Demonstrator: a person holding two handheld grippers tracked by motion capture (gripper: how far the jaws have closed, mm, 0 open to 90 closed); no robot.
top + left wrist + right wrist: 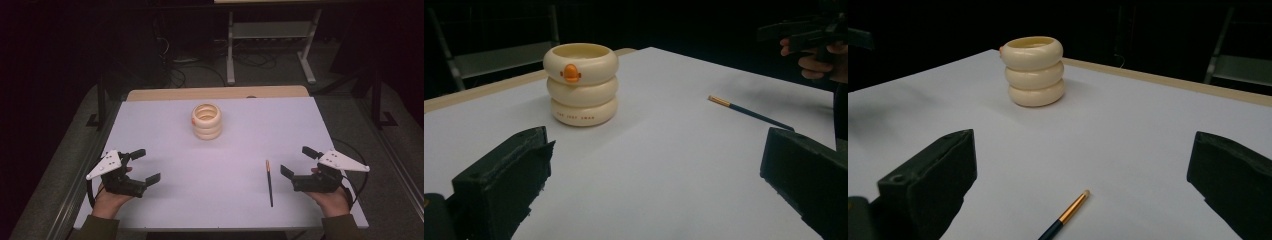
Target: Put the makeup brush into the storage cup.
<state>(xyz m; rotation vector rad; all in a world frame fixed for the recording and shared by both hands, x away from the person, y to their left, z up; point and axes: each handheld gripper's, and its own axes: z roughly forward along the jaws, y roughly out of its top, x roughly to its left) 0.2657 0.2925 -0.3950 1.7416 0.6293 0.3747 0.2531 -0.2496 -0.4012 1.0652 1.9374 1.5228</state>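
Both claws wide, holding nothing
Left claw [141, 165] and right claw [299, 161] near desk [165, 125] side edges; pencil [269, 182] beside right claw

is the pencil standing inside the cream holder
No, the pencil lies flat on the table, apart from the cream holder.

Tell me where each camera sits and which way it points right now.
High view: above the person's side, looking forward and down on the table; both hands, left gripper, right gripper.
Left gripper view: low at table's left, facing the cup and pencil; own jaws.
Right gripper view: low at right, facing cup; own jaws.
All share cup and pencil.
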